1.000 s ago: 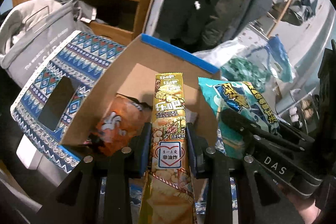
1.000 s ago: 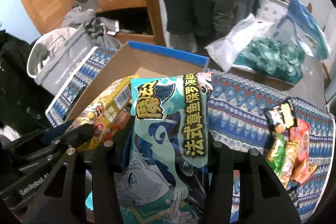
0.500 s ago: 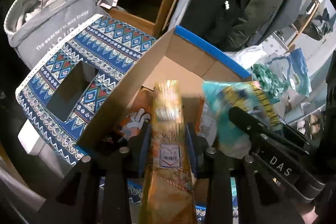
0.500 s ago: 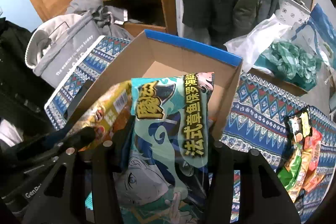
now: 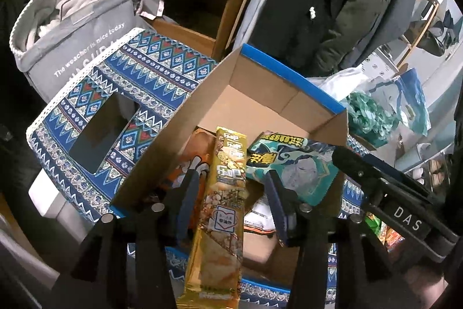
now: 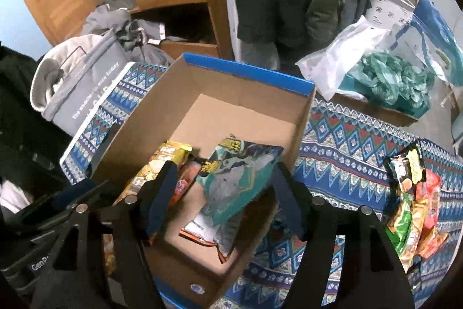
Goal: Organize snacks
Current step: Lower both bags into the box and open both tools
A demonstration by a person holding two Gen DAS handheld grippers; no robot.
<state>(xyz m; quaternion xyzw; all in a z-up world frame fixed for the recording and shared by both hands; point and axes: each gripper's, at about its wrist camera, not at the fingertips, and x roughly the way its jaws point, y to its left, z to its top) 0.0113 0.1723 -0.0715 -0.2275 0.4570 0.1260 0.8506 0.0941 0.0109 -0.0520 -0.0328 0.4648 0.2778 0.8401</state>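
Now both tools' jaws have just been opening: left tool (image 5: 231, 201) stands apart from gold packet (image 5: 224, 201), right tool (image 6: 222, 193) wide, teal bag (image 6: 237, 181) dropped into cardboard box (image 6: 249, 77); both snacks delivered.

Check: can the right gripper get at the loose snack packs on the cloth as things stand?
Probably yes. The right gripper has just been opening and the teal bag is dropping into the box. The snack packs lie uncovered on the cloth, with nothing between.
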